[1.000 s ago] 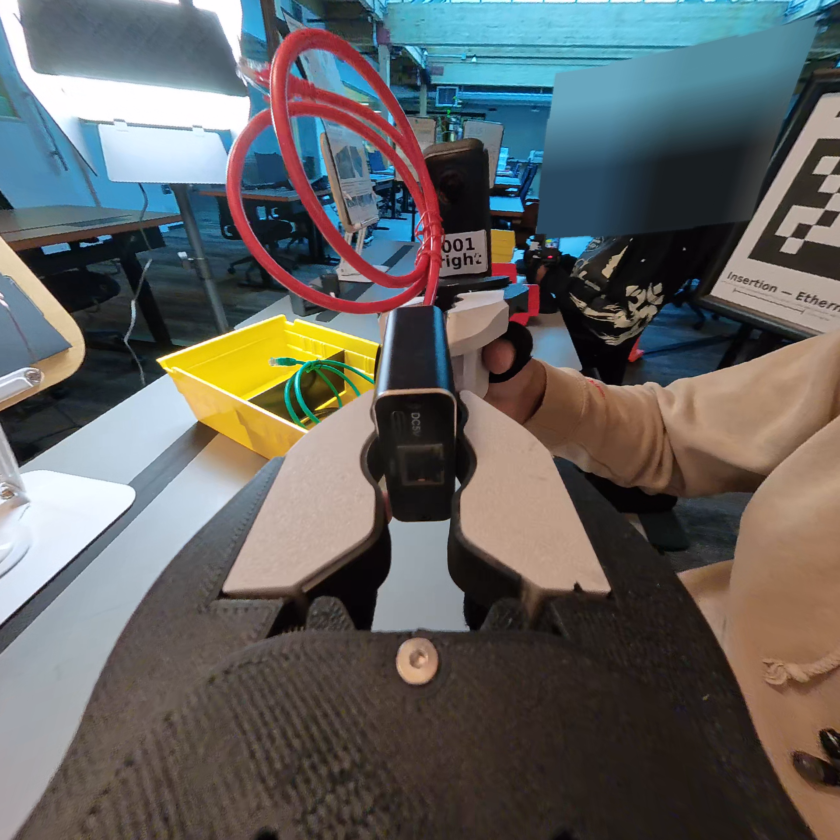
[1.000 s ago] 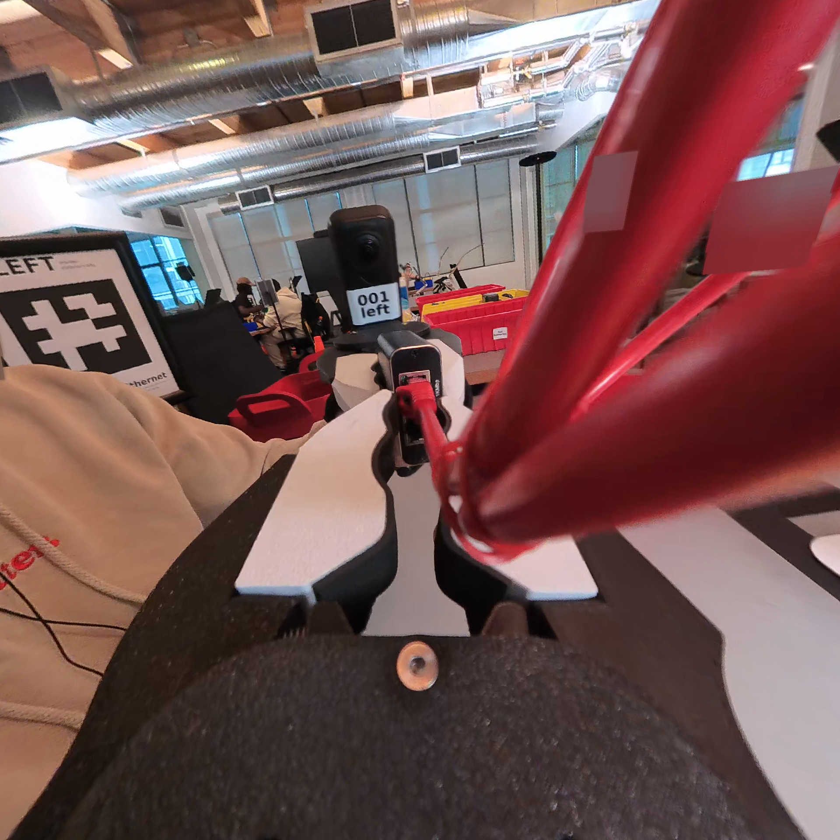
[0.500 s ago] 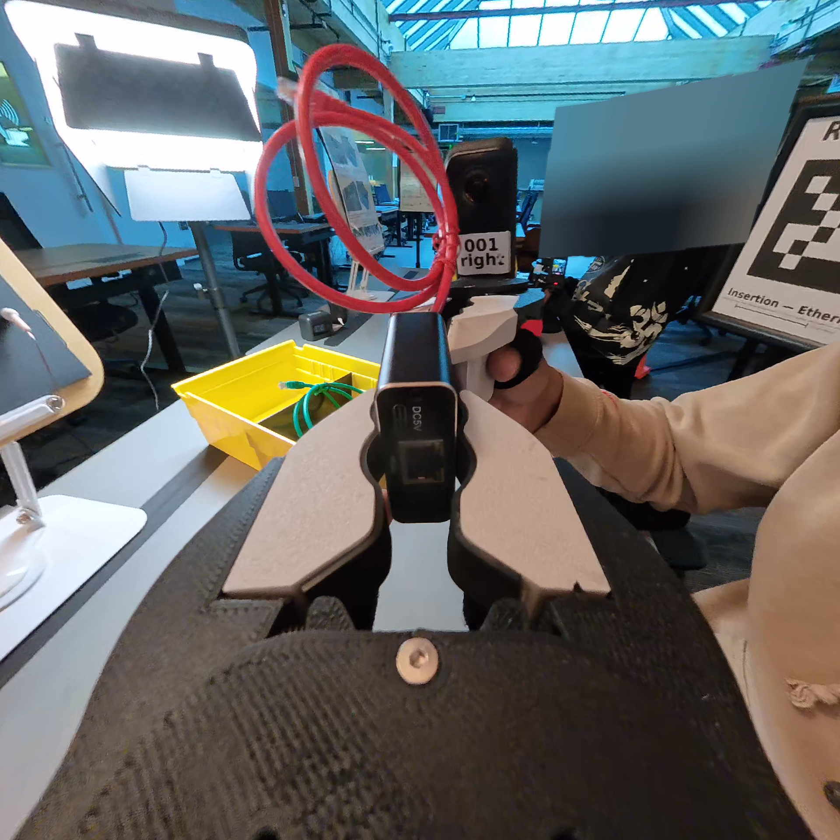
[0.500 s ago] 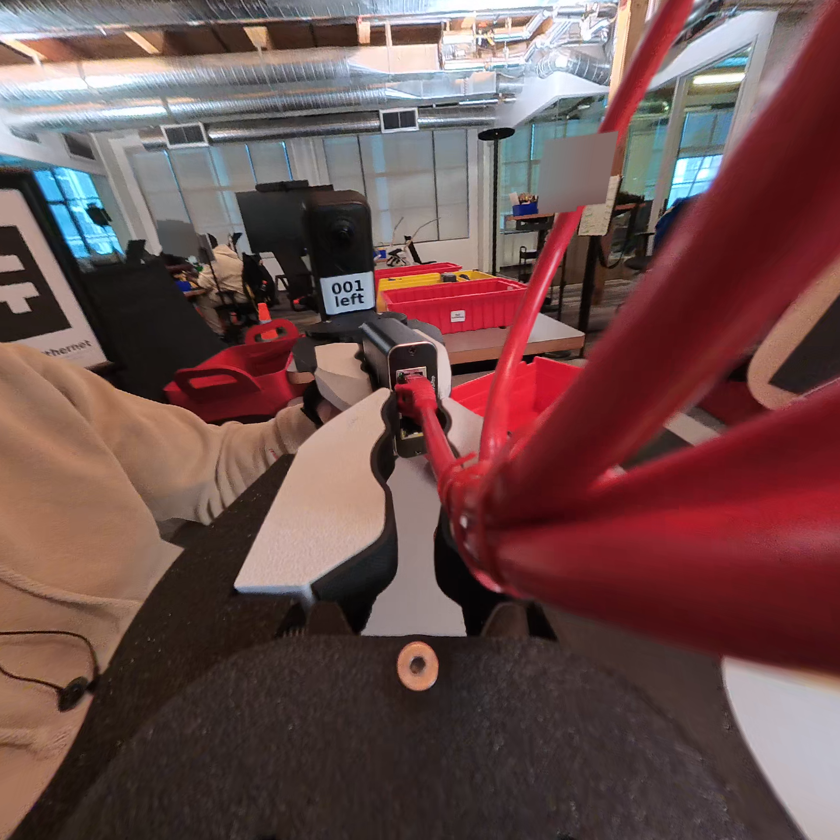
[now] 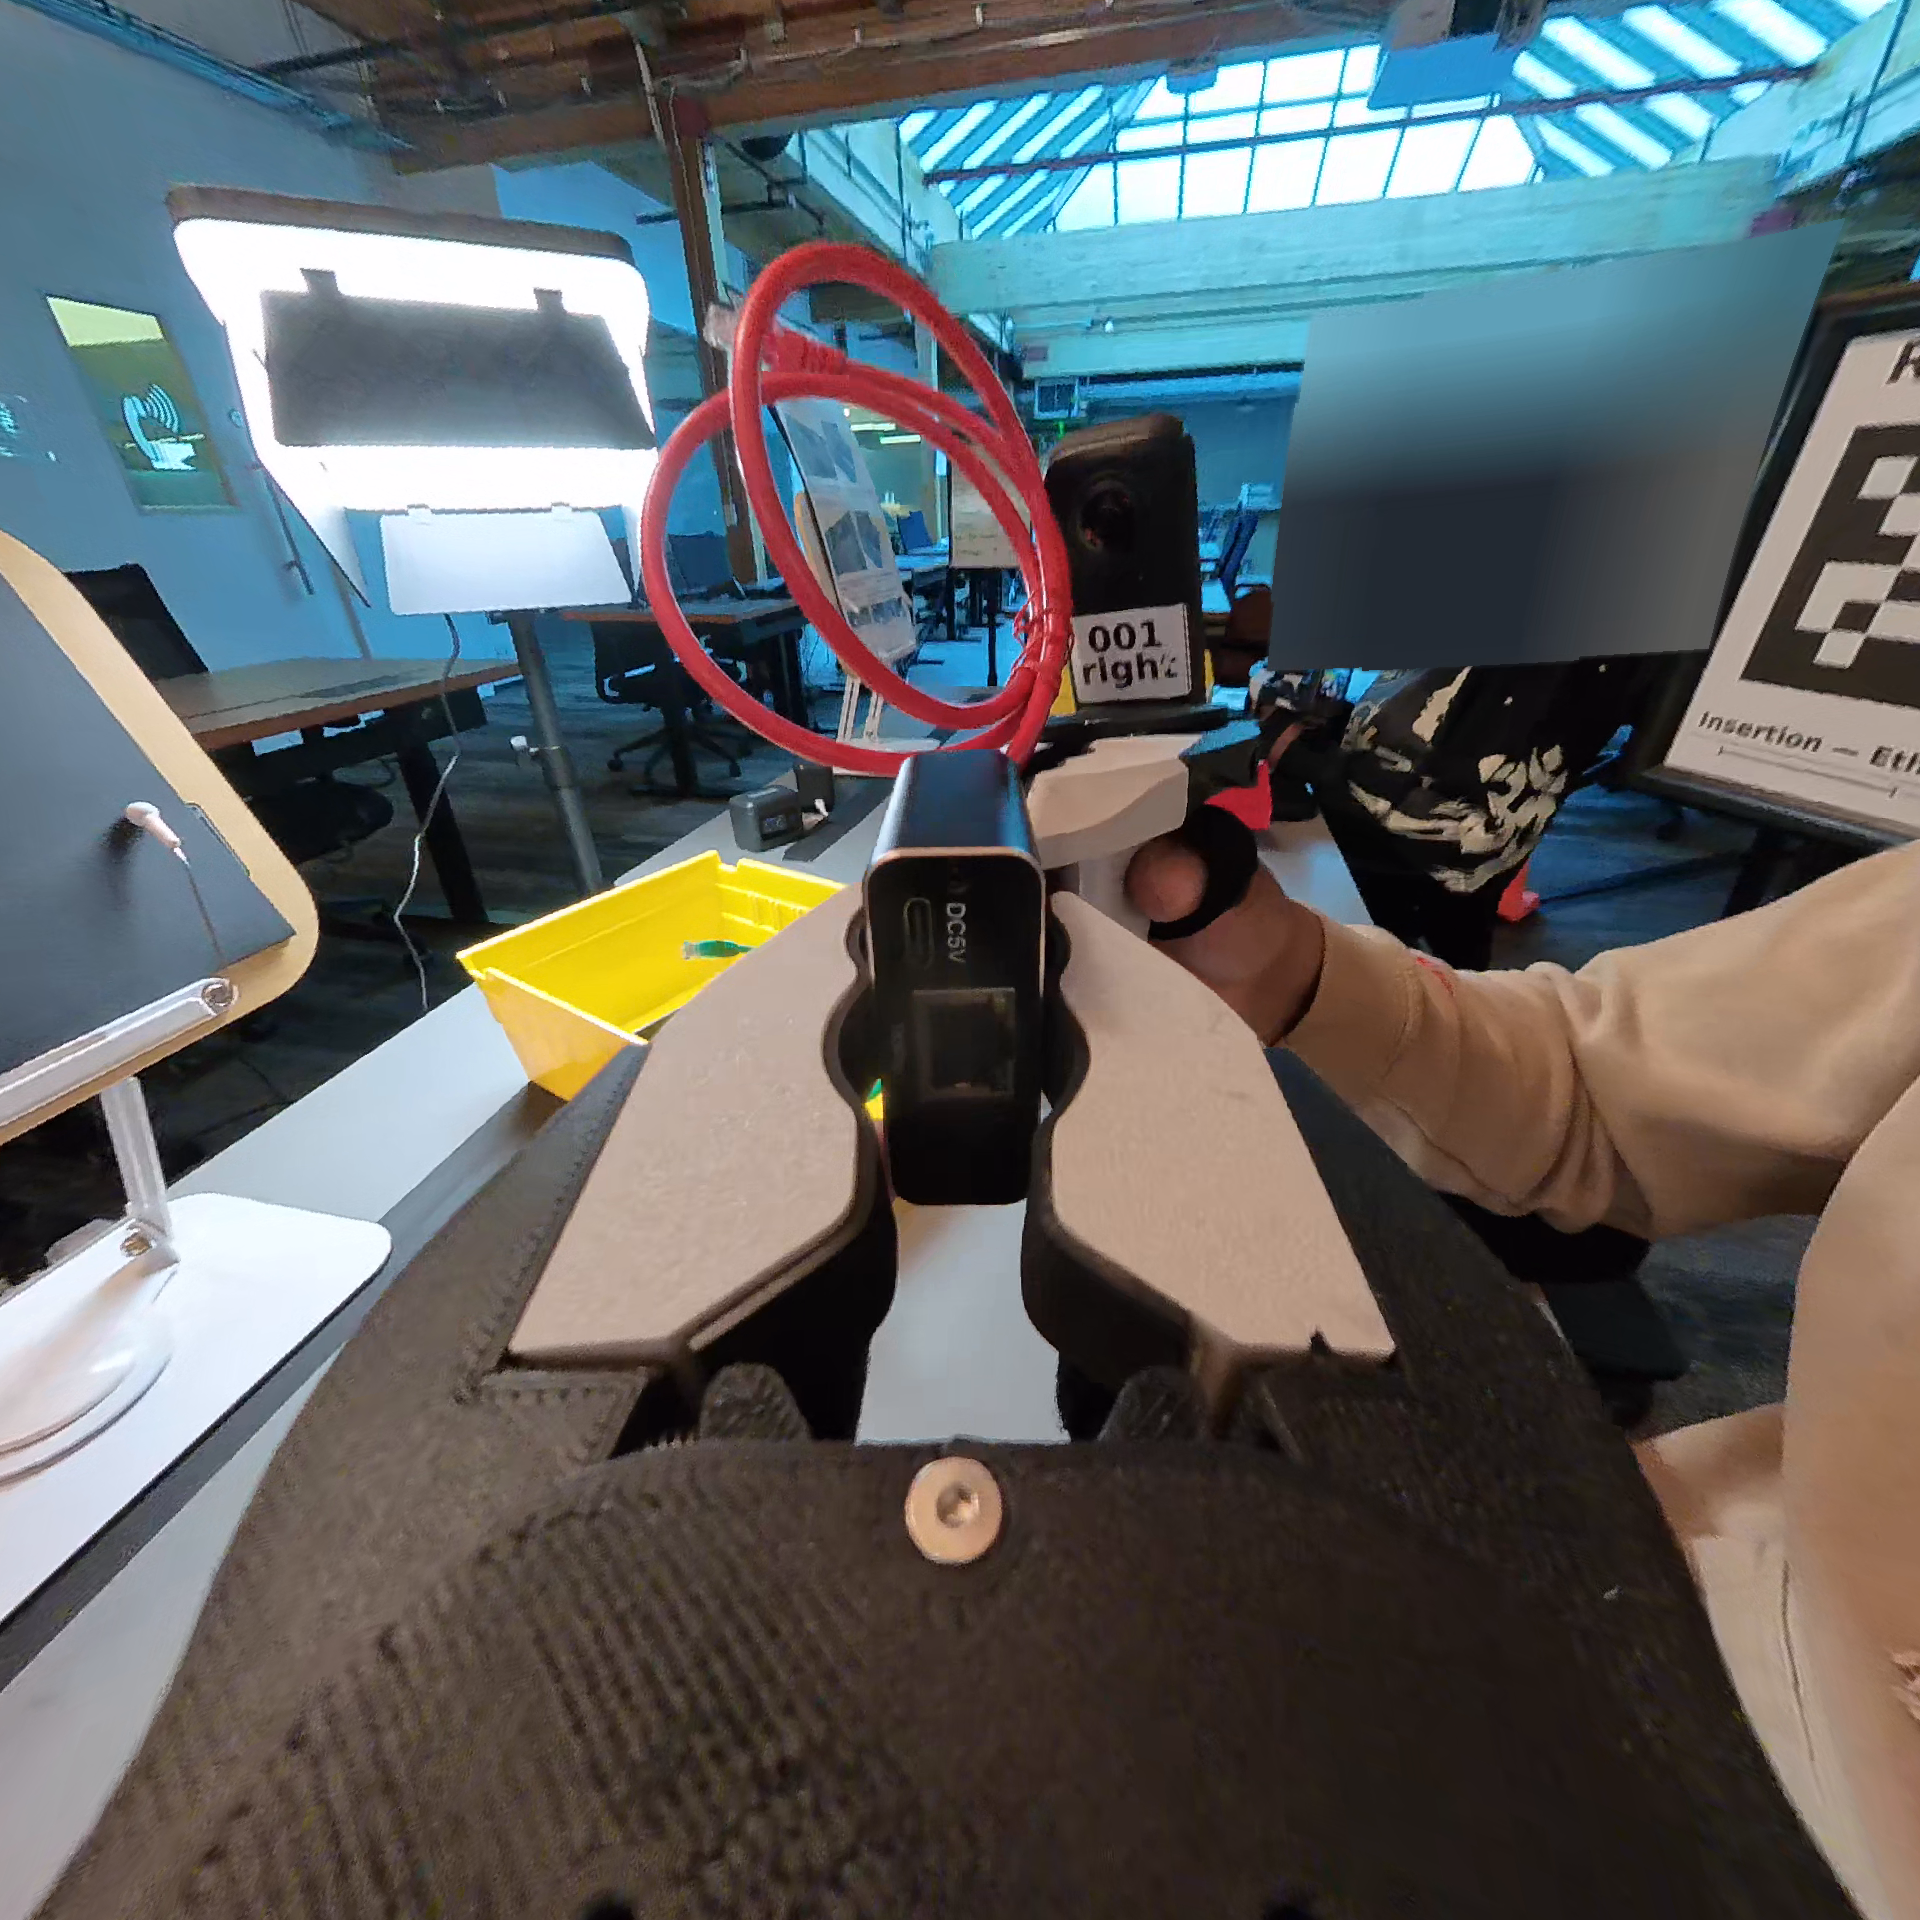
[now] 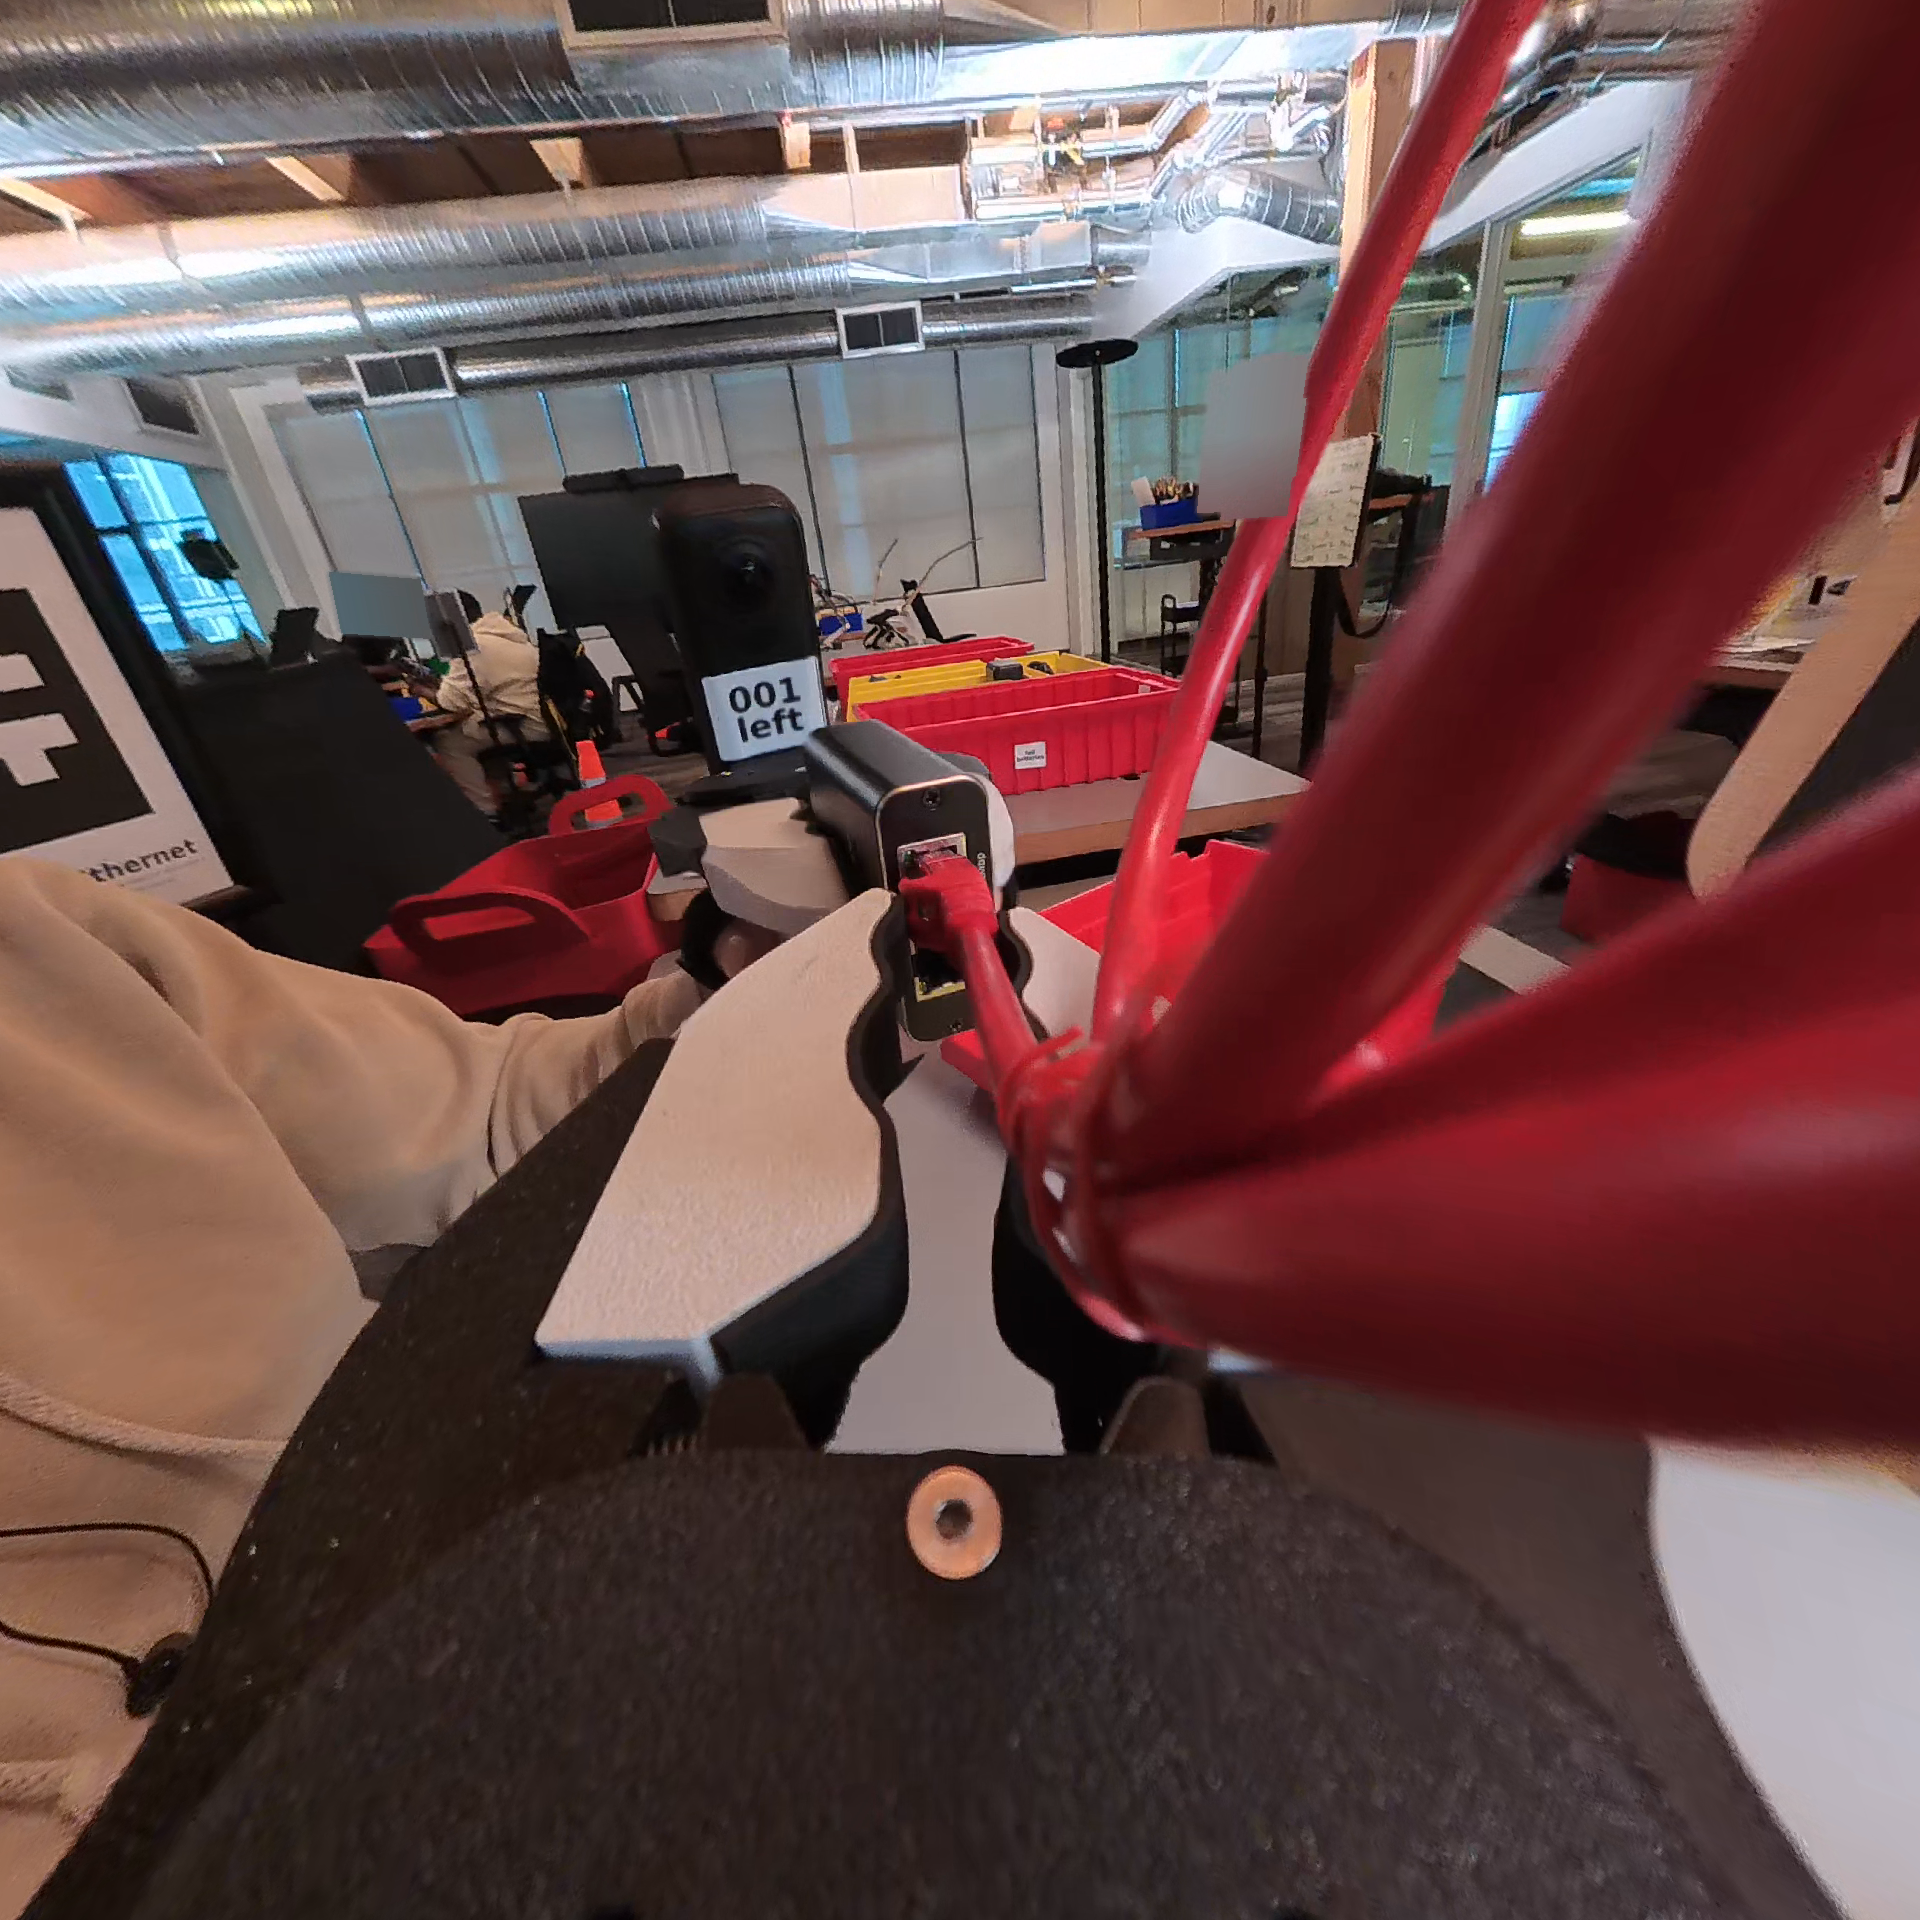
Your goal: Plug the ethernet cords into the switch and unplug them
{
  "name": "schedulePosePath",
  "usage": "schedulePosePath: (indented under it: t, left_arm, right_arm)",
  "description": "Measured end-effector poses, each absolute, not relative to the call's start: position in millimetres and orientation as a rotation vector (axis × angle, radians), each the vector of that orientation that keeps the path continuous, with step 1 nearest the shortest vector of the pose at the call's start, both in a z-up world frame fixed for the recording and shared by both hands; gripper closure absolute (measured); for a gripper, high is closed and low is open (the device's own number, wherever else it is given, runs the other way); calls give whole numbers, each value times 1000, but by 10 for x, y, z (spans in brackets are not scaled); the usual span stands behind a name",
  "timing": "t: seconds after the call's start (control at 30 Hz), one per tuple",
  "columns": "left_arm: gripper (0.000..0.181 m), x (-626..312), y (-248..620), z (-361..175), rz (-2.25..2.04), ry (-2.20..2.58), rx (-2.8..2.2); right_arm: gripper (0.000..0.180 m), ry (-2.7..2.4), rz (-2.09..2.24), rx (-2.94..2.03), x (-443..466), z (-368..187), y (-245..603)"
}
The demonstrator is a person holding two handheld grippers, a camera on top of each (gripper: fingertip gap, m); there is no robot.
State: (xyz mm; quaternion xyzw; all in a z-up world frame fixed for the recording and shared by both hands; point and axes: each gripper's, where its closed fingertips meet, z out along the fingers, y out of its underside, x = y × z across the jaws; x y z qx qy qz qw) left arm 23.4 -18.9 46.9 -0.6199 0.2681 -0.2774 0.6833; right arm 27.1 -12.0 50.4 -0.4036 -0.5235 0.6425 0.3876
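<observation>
Switch (image 5: 956,997) pinched in your left fingers (image 5: 727,1122); right fingers (image 6: 748,1122) pinching red cord (image 6: 982,997), I judge. Yank crooked, plug (image 6: 940,883) jams.

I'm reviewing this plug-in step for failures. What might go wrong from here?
1. The red cord looks seated in the switch, but its tied coil hangs off the plug; that weight may lever it out.
2. The left tool grips the switch only by its sides, so a push might make it slip.
</observation>
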Motion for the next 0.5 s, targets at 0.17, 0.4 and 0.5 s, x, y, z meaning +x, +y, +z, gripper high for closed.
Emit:
schedulePosePath:
  t: [0.17, 0.4, 0.5]
  left_arm:
    - [154, 241, -192, 559, -612, 552, -1305]
    - [154, 301, -276, 571, -807, 573, -1292]
    - [154, 292, -275, 563, -873, 559, -1288]
  right_arm:
    - [164, -1319, 1678, -1028, 287, 542, -116]
    - [166, -1379, 1765, -914, 348, 600, -247]
    - [166, -1362, 1789, -917, 346, 601, -248]
